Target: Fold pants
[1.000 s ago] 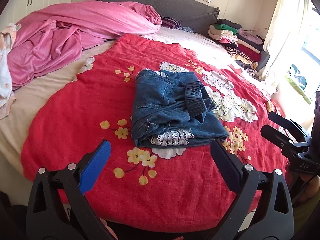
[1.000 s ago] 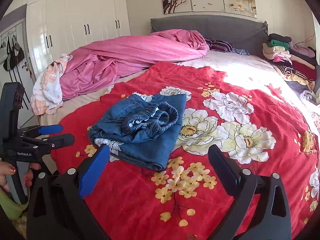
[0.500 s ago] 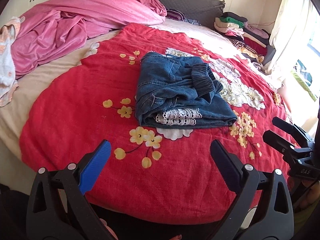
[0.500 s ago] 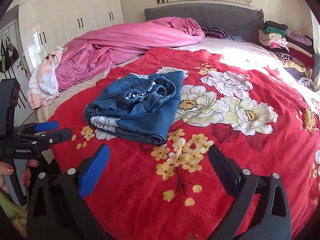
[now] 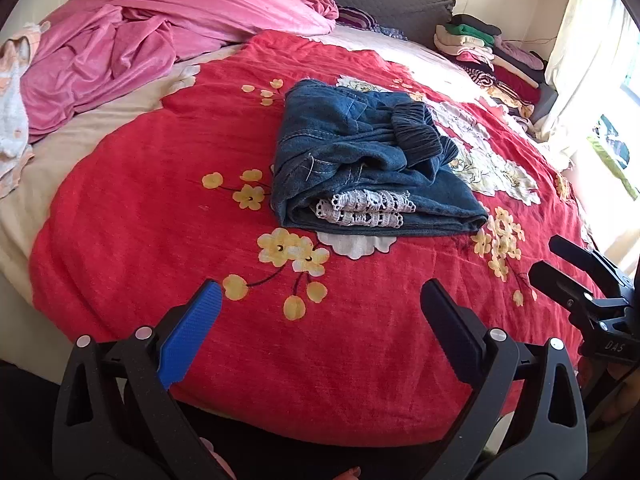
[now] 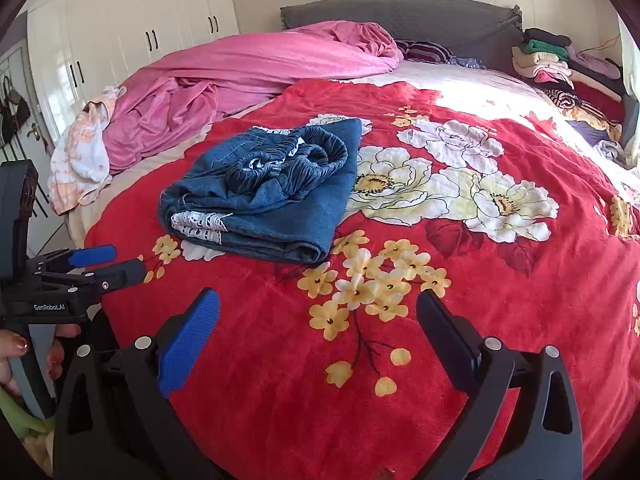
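Observation:
Blue denim pants (image 5: 360, 160) with white lace trim lie folded in a compact bundle on the red flowered blanket (image 5: 160, 216); the elastic waistband sits loosely on top. In the right wrist view the pants (image 6: 272, 192) lie left of centre. My left gripper (image 5: 320, 308) hovers open over the blanket's near edge, well short of the pants, nothing between its fingers. My right gripper (image 6: 318, 320) is likewise open and empty, near the yellow flowers. Each gripper shows at the edge of the other's view: the right gripper (image 5: 560, 264) and the left gripper (image 6: 108, 262).
A rumpled pink duvet (image 5: 140, 36) fills the bed's far left. Stacked folded clothes (image 6: 560, 64) sit at the far right by the grey headboard (image 6: 400, 16). White wardrobes (image 6: 140, 36) line the left wall. A person's fingers (image 6: 20, 348) hold the left gripper's handle.
Both grippers have tilted down and come slightly closer over the bed; the pants sit lower and larger in both views. The pants have not moved, and both grippers stay open.

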`<control>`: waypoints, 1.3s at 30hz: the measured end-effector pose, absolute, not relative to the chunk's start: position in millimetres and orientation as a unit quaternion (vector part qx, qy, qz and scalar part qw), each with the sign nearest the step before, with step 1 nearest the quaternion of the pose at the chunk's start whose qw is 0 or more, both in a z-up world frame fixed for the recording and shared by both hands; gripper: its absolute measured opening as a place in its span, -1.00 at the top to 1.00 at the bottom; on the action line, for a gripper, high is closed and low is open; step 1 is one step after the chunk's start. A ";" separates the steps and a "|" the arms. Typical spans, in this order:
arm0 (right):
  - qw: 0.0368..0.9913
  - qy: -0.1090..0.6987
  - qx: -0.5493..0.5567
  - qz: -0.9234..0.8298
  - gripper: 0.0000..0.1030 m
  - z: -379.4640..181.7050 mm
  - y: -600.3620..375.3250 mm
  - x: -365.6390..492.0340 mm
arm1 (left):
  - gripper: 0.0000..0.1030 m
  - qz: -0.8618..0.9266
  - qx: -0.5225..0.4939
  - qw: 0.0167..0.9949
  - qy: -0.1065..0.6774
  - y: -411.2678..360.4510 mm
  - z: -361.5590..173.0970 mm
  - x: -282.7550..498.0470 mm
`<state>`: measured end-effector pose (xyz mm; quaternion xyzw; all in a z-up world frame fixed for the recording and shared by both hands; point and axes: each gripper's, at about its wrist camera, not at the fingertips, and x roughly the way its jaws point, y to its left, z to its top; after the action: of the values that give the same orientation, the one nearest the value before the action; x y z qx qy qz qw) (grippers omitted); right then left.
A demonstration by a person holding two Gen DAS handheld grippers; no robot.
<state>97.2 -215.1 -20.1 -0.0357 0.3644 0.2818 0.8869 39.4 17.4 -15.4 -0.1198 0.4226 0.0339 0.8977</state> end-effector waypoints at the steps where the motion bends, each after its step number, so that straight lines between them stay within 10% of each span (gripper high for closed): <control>1: 0.887 0.365 -0.036 0.283 -0.91 -20.1 -215.2 97.5 | -0.81 0.033 -0.120 0.898 0.423 17.4 -15.5 39.4; 39: 0.887 0.365 -0.044 0.279 -0.91 -18.6 -209.8 96.5 | -0.81 0.040 -0.128 0.898 0.419 21.0 -11.9 38.6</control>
<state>96.5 -209.8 -18.6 -0.0442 0.3651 0.2786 0.8872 38.6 21.0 -11.9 -0.1282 0.4187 0.0402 0.8981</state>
